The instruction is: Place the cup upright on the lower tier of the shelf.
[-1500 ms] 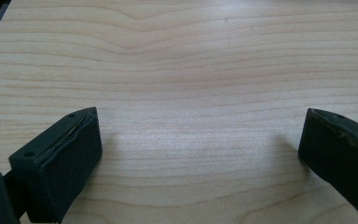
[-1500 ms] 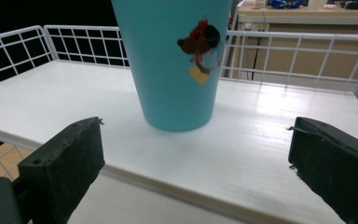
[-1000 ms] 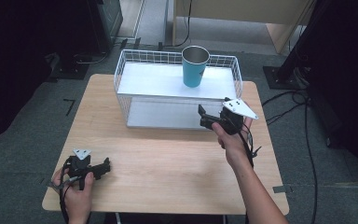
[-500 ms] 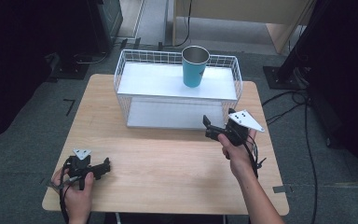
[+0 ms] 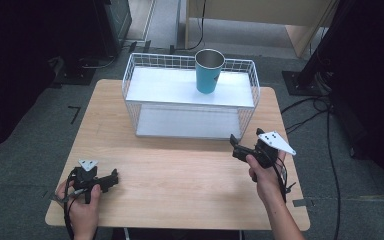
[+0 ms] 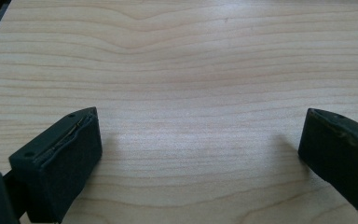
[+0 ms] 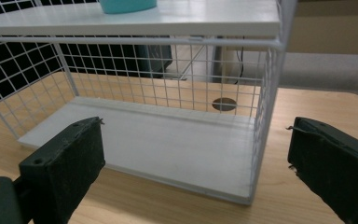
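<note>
Cup [image 5: 209, 70] stands upright on the top shelf [image 5: 170, 87] of the wire rack [image 5: 130, 100], toward its right end, well apart from both of my grippers. I read it as a light, stiff tumbler: teal outside, bare metal inside, so it should not crush, but the smooth tapered wall looks slippery and it could tip if I nudge it high up. I would take it across the wall about midway, jaws on either side, squeezing gently, and not by the thin rim. My right gripper [image 5: 236, 145] hangs just in front of the rack's right end, jaws spread with nothing between them, though they have just been closing a little. My left gripper [image 5: 111, 178] rests near the table's [image 5: 180, 200] front left corner, also spread and empty. From the high view I get the whole layout, the cup's open mouth and both hands. The right gripper view gives me what that cannot: a level look through the mesh to the lower shelf [image 7: 168, 144], a round hole [image 7: 224, 103] in the table behind it, and just the cup's base [image 7: 127, 5] at the top edge. The left gripper view gives me bare wood grain between its pads [image 6: 70, 158].
</note>
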Demonstrator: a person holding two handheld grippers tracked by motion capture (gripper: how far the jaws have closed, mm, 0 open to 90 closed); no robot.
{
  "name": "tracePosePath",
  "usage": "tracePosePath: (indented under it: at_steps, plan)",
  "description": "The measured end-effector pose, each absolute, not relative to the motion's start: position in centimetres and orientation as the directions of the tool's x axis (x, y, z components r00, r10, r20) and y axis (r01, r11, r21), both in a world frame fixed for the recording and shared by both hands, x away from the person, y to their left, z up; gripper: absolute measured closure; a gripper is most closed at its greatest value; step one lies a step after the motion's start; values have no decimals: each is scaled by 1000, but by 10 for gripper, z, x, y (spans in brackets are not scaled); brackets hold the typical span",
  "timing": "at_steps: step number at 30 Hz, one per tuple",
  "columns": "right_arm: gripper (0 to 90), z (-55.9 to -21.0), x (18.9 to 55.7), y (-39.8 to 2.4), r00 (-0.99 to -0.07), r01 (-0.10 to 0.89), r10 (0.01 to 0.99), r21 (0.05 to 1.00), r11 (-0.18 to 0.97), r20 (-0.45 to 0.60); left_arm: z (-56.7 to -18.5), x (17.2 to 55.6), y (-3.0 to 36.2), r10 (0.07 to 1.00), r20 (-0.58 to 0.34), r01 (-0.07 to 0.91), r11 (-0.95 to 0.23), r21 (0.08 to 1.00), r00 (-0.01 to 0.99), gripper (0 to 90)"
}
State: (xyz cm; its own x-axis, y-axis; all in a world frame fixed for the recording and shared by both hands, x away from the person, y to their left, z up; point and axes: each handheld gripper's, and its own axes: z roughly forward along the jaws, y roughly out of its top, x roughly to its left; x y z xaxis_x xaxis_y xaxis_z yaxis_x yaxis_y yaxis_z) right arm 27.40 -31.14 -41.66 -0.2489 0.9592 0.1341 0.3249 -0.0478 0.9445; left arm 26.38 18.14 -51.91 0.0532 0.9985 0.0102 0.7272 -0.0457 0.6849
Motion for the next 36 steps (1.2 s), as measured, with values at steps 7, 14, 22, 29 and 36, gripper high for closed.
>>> tracePosePath:
  at_steps: [7,14,22,29,36]
  plan:
    - [37,-428,266,-326,-223,345,965,937,-56,140,-519,264,181,998,11,727,-46,685,54,0]
    - [43,-445,255,-347,-175,368,974,927,-72,146,-519,264,181,998,10,727,-46,685,54,0]
    - [50,-458,245,-363,-138,387,980,918,-82,146,-519,264,181,999,9,726,-44,686,52,0]
    - [53,-468,237,-376,-109,405,983,910,-91,147,-519,264,181,999,9,727,-44,686,53,0]
    - [53,-478,226,-387,-88,424,988,902,-78,127,-519,264,181,999,9,727,-45,685,53,0]
